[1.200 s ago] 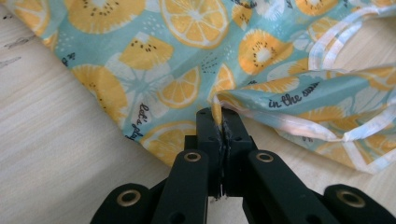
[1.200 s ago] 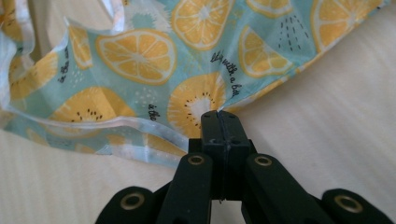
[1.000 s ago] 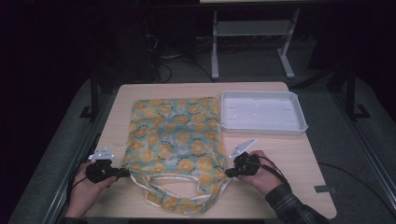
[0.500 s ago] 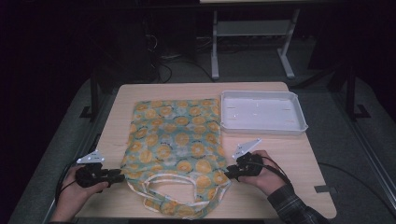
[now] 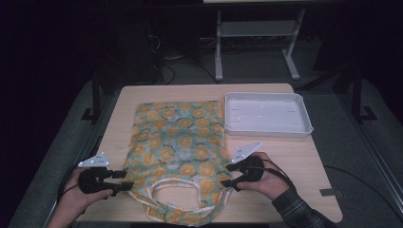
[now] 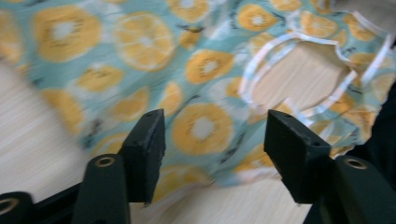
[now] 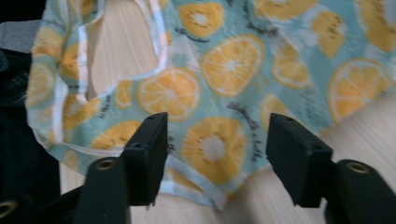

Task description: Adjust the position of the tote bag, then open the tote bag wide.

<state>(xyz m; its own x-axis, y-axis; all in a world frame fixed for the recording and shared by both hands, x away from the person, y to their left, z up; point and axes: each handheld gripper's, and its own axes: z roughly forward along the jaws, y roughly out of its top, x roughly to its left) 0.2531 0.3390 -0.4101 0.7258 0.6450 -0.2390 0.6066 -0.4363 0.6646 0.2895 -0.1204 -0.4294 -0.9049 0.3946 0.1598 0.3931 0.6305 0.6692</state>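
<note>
Citrus-print cloth bag (image 5: pixel 178 152) lies flat — both grippers' fingers just opened, seemingly off it.

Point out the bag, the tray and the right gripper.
bag (image 5: pixel 178 137): high view, middle of the printed cloth.
tray (image 5: pixel 266 131): high view, near rim.
right gripper (image 5: pixel 225 175): high view, midway between its fingertips at the bag's near right corner.

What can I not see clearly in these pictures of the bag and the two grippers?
- Fruit-print bag: its near edge is cut off by the bottom of the high view.
- Left gripper: the cloth at the left of its own view is blurred.
- Right gripper: in the high view the hand hides most of its body.
- White tray: any marks inside are too small to read.
</note>
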